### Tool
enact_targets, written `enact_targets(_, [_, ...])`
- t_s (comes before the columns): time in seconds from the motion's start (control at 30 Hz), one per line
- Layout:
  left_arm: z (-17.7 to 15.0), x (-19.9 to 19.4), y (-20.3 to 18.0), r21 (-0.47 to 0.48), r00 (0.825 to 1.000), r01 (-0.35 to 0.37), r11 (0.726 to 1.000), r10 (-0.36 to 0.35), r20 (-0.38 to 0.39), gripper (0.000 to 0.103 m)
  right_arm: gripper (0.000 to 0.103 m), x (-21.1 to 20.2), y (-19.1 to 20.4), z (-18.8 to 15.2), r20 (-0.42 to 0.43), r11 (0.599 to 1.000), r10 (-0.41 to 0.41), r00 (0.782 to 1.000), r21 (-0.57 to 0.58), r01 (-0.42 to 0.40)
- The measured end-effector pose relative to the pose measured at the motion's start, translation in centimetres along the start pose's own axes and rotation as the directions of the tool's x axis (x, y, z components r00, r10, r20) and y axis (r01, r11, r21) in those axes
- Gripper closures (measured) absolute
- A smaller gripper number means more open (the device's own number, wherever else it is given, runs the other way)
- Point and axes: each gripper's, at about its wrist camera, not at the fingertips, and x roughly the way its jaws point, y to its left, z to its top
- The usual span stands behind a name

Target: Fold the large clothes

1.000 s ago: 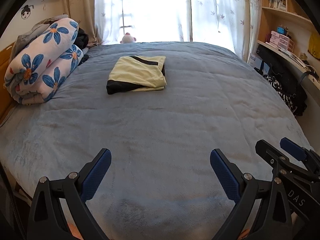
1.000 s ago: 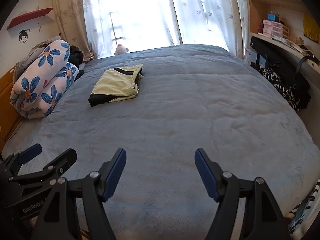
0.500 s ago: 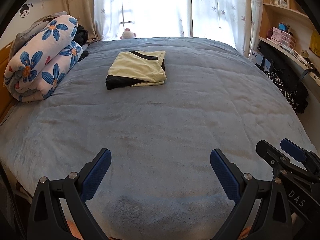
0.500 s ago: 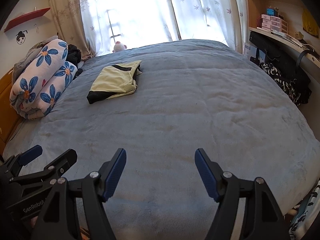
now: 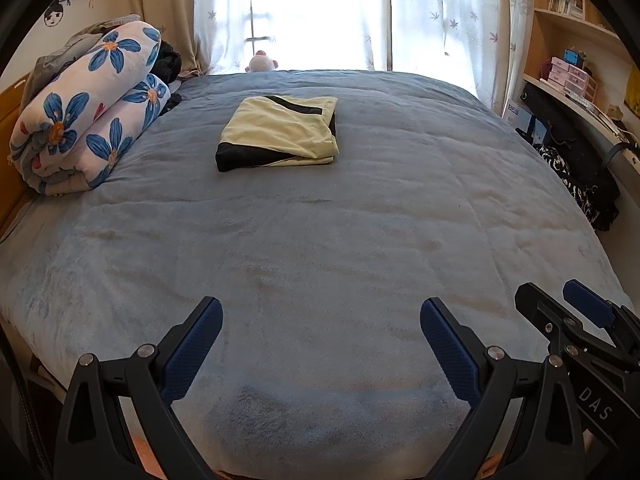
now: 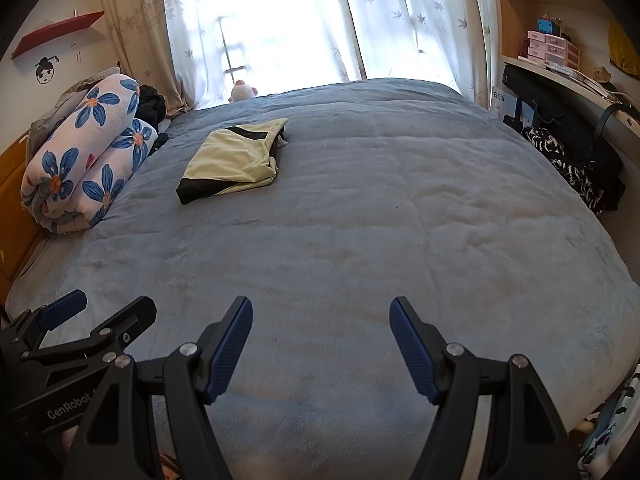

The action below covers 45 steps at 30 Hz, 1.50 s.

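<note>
Yellow and black, the garment (image 5: 278,132) lies folded into a neat rectangle in the upper middle of the left wrist frame, and upper left of centre in the right wrist frame (image 6: 234,160); it rests flat on the bed (image 5: 320,240), well apart from both tools. Your left gripper (image 5: 320,340) sits at the bottom of its frame with jaws spread wide and nothing between them; your right gripper (image 6: 320,340) is likewise released and empty, low in its own frame, and each tool shows at the bottom corner of the other's view.

To my eye the fold looks finished; if you mean to tidy it, come in low over the near black edge, pinch only the top layers, and keep both tools level so the stack does not skew; the plush cover will likely drag on cloth, so lift rather than slide.

Blue fleece covers the whole bed; a rolled floral quilt (image 5: 84,112) lies at the left edge of the frame; a small plush toy (image 5: 262,62) sits at the far edge beneath the bright curtained window (image 5: 300,12); shelves (image 6: 560,52) and dark bags (image 6: 568,148) fill the right side.
</note>
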Motion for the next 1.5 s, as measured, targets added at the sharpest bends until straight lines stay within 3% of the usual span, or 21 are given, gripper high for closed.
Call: enact_targets(1.5, [-0.2,2.8,1.1,-0.033,0.996,-0.003,0.999,0.0,-0.088,0.005,0.032,2.3,1.1,-0.5,-0.06,1.0,-0.018,0.998,-0.013,0.018])
